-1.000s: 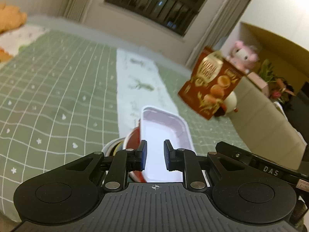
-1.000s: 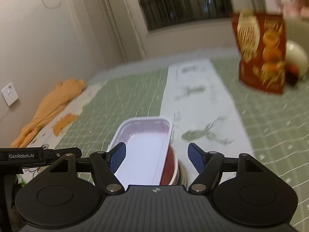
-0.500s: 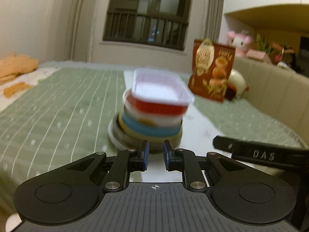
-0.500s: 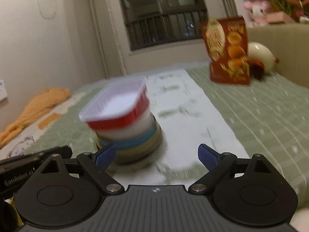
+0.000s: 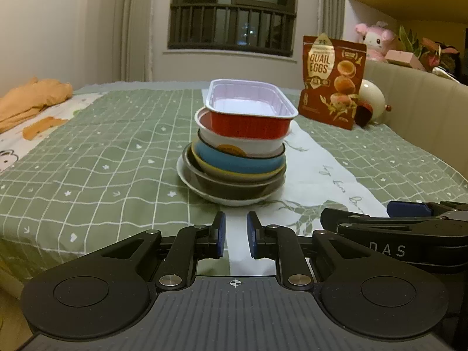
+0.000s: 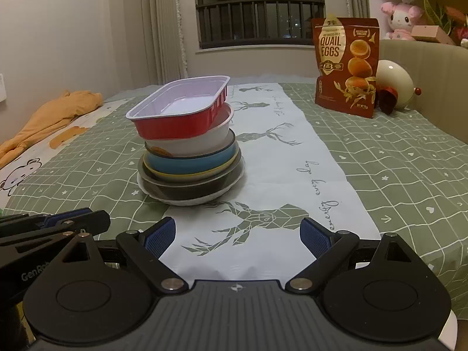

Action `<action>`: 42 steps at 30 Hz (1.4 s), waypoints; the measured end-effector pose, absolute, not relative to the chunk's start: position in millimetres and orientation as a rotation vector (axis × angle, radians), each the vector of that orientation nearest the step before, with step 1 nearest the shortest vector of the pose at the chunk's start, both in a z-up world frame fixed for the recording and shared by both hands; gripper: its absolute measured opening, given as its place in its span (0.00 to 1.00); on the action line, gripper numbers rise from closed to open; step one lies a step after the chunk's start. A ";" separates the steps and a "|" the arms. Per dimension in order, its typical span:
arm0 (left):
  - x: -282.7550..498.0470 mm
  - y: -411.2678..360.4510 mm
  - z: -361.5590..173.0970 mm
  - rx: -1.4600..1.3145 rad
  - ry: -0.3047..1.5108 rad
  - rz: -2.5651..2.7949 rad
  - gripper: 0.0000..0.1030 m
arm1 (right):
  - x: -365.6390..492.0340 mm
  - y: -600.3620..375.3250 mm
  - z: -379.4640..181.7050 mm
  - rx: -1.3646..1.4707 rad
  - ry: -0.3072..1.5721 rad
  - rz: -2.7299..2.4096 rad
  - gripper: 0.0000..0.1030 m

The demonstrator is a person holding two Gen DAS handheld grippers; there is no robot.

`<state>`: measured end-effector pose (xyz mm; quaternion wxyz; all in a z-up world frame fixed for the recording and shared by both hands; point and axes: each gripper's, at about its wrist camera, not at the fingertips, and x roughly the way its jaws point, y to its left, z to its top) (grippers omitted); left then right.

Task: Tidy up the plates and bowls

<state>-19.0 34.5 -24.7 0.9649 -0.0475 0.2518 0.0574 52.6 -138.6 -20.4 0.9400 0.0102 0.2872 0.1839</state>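
Two grippers faced one stack of dishes that stood on the table ahead of them, touching neither. From the left gripper the stack lay straight ahead and near, almost on the line of its fingers; from the right gripper it lay ahead and off to the left, so the left seemed the better placed of the two for any next reach. The left jaws were drawn close with a narrow gap and nothing between them; the right jaws were spread wide and also empty. On top sat a red tray with a pale lining, its long axis running away from the grippers and slanting a little to the right, its near end overhanging the white bowl beneath; under that came a blue dish, a dark bowl and a white plate at the base. By my judgement the stacking looked nearly done, with the tray's tilt the one thing worth squaring. Far ahead and to the right stood a brown pouch reading "QUAIL EGGS". The runner bore "every day" in script. "DAS" and "GenRob" showed on the gripper bodies.
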 end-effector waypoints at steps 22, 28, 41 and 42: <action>-21.8 33.8 -24.1 -0.104 0.535 0.119 0.18 | 50.8 -139.2 -23.4 0.033 0.612 0.375 0.90; -22.4 33.4 -23.9 -0.104 0.536 0.118 0.18 | 51.1 -139.7 -24.5 0.034 0.618 0.374 0.90; -23.2 32.2 -23.2 -0.104 0.535 0.115 0.18 | 51.3 -138.6 -25.8 0.032 0.619 0.375 0.90; -23.4 31.9 -23.1 -0.104 0.535 0.115 0.18 | 51.4 -138.2 -25.8 0.033 0.619 0.376 0.90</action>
